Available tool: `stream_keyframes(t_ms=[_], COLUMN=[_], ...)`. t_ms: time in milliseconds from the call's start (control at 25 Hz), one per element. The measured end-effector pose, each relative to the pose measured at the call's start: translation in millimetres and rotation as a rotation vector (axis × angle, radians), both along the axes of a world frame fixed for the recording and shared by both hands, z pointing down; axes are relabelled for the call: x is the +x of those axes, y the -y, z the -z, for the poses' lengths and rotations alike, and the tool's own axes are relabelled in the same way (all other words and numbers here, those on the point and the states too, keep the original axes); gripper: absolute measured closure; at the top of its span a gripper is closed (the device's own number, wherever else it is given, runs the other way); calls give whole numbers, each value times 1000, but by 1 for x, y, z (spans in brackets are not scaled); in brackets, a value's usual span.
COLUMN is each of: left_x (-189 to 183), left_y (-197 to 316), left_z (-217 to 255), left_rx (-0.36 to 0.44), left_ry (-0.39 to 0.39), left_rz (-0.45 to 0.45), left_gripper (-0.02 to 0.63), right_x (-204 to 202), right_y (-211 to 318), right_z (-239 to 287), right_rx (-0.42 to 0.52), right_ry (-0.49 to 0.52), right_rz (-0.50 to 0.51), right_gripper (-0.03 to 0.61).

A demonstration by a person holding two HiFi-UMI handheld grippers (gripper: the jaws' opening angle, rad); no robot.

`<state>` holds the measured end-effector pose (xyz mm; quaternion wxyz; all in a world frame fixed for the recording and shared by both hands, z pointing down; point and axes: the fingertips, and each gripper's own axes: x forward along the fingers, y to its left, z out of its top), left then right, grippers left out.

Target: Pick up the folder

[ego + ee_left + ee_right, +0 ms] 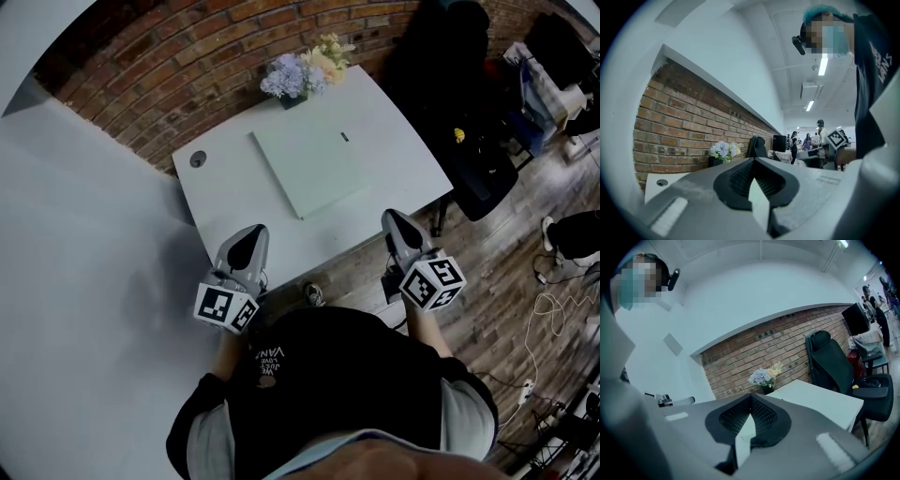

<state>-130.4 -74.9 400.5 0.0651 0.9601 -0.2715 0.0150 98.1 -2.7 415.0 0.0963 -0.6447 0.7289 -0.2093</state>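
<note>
A pale, flat folder [309, 169] with a small dark mark near its far right side lies closed in the middle of the white table [403, 141]. Both grippers hover at the table's near edge, short of the folder and apart from it. The left gripper [251, 231] is at the near left, jaws shut and empty. At the near right the right gripper [389, 217] is also shut with nothing in it. In the left gripper view the jaws [753, 160] meet, and in the right gripper view they [750, 397] meet too; the folder is hidden behind them.
A pot of pale flowers [305, 70] stands at the table's far edge against the brick wall. A round cable hole [197, 159] sits at the far left corner. A black office chair [473, 155] stands to the right, with cables on the wooden floor [553, 309].
</note>
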Motion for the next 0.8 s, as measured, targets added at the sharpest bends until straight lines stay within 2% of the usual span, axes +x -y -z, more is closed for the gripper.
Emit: stream_keyframes(t_ms=[320, 560, 800], left_x=[-15, -20, -15], left_y=[32, 42, 57], left_z=[-7, -19, -23], left_rx=[-13, -43, -52], left_ry=[-14, -30, -29], left_rz=[-50, -55, -25], left_gripper=[614, 614, 614], right_x=[-20, -30, -21], right_y=[23, 35, 54], right_z=[-4, -13, -18], right_rx=[-9, -28, -43], right_ry=[-2, -2, -6], right_rz=[-43, -35, -14], right_gripper=[578, 578, 578])
